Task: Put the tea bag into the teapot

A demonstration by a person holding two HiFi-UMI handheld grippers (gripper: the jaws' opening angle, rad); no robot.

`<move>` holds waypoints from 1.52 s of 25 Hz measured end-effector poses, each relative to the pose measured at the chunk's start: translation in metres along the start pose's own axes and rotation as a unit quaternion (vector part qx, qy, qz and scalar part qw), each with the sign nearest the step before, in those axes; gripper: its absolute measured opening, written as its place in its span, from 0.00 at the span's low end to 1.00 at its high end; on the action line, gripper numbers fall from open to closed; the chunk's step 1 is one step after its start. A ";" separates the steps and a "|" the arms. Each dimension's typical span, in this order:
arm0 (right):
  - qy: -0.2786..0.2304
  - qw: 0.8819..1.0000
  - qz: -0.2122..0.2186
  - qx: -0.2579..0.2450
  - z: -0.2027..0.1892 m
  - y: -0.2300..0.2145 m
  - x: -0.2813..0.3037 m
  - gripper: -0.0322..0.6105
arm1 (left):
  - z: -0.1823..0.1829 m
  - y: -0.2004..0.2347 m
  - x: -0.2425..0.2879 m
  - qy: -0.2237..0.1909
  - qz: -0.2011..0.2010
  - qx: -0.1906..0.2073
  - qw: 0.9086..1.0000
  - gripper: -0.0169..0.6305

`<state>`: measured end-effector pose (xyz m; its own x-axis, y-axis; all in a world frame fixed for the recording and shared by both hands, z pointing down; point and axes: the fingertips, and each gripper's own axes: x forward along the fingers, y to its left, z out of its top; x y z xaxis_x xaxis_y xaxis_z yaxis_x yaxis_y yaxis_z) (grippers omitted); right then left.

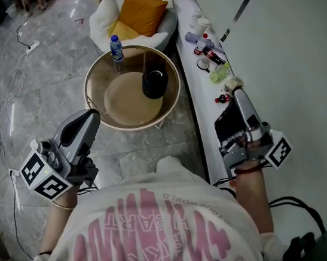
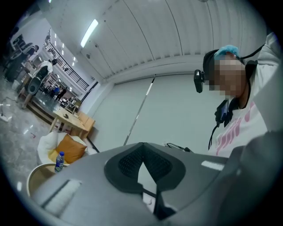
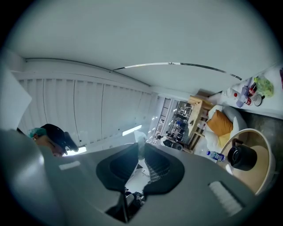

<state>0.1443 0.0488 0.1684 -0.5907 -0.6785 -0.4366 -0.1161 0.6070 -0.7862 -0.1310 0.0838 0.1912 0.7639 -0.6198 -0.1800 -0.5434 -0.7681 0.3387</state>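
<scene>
Pinching a pale tea bag (image 1: 233, 82) at their very tips, the nearly closed fingers of the right gripper (image 1: 238, 95) hang over a white ledge (image 1: 199, 102) that runs along the wall. The ledge carries a scatter of small bottles (image 1: 209, 55). In the right gripper view the tea bag (image 3: 140, 140) shows as a whitish scrap poking out just past the two dark pads.

The black teapot (image 1: 154, 83) stands well apart from the tea bag, on a round tabletop (image 1: 122, 100) to the person's front, toward its far side. A blue-capped water bottle (image 1: 117, 48) stands upright near the tabletop's far-left rim. Beyond it, an orange cushion (image 1: 143, 10) rests on a white seat.

The left gripper (image 1: 90, 116) is held low at the person's left side over the marble floor (image 1: 36, 91). Its fingers are closed tip to tip, with nothing between them, and point toward the tabletop.
</scene>
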 end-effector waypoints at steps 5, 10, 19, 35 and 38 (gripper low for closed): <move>-0.003 1.000 -0.007 0.004 -0.004 -0.008 0.000 0.11 | -0.001 0.004 -0.007 -0.003 0.008 -0.001 1.000 0.05; -0.005 1.000 -0.008 0.004 0.006 -0.023 0.013 0.11 | 0.001 0.015 -0.007 0.000 0.027 0.011 1.000 0.05; -0.011 1.000 -0.020 -0.002 0.025 -0.046 0.030 0.11 | -0.004 0.041 -0.016 0.005 0.072 0.013 0.997 0.05; 0.036 0.999 -0.024 0.028 0.063 -0.125 0.104 0.11 | 0.000 0.088 0.041 0.010 0.115 0.000 0.993 0.05; 0.051 0.998 -0.025 0.030 0.066 -0.142 0.116 0.11 | 0.001 0.099 0.052 0.011 0.126 -0.002 0.992 0.05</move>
<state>0.1452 -0.1436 0.2000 -0.6634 -0.6603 -0.3521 -0.1008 0.5451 -0.8323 -0.1454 -0.0239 0.2146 0.6111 -0.7885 -0.0687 -0.7170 -0.5883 0.3739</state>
